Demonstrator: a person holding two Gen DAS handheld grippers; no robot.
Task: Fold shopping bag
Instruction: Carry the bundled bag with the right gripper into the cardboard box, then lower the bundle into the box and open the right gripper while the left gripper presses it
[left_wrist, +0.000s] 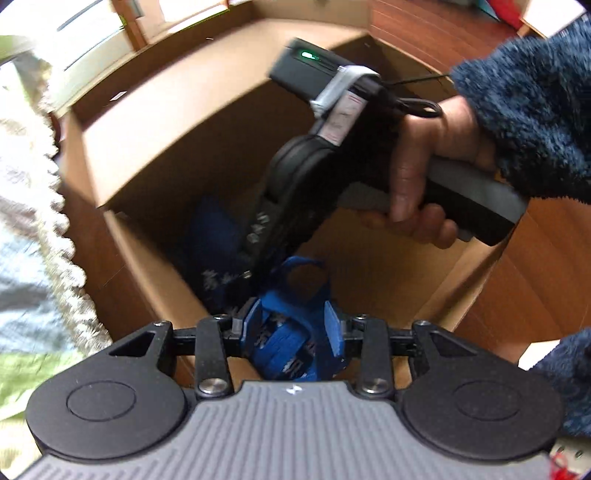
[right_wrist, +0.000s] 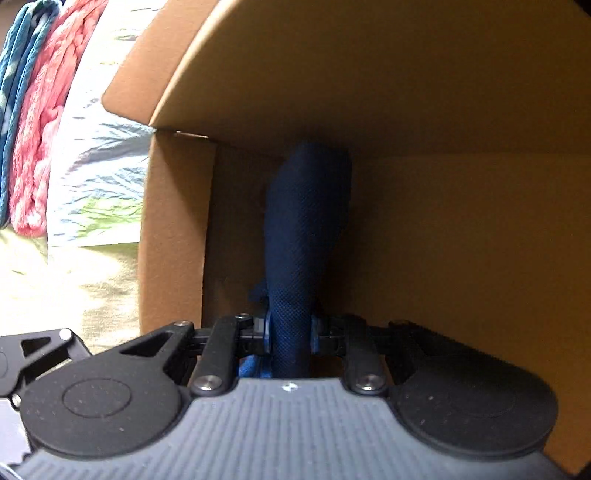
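You've got the shopping bag (left_wrist: 291, 343) down inside the cardboard box (left_wrist: 155, 155), bunched up near the corner of its floor. Your left gripper (left_wrist: 291, 332) is pinching a wad of bright blue fabric with the handle loop (left_wrist: 303, 273) poking out just past the fingers. Your right gripper (right_wrist: 290, 332) is pressed onto a narrow rolled column of the darker navy cloth (right_wrist: 306, 229), which stands against the box's back wall.

Handling-wise, this looks like thin non-woven fabric: light, floppy, no stiffness at all, probably not slippery given that dimpled texture. It'll sag and twist wherever you aren't holding it, so I'd say bunched grips like these won't give you a clean fold. Better to grab flat edges or the top corners by the handles, one per gripper, so it hangs square. Not fragile, so squeeze firmly.
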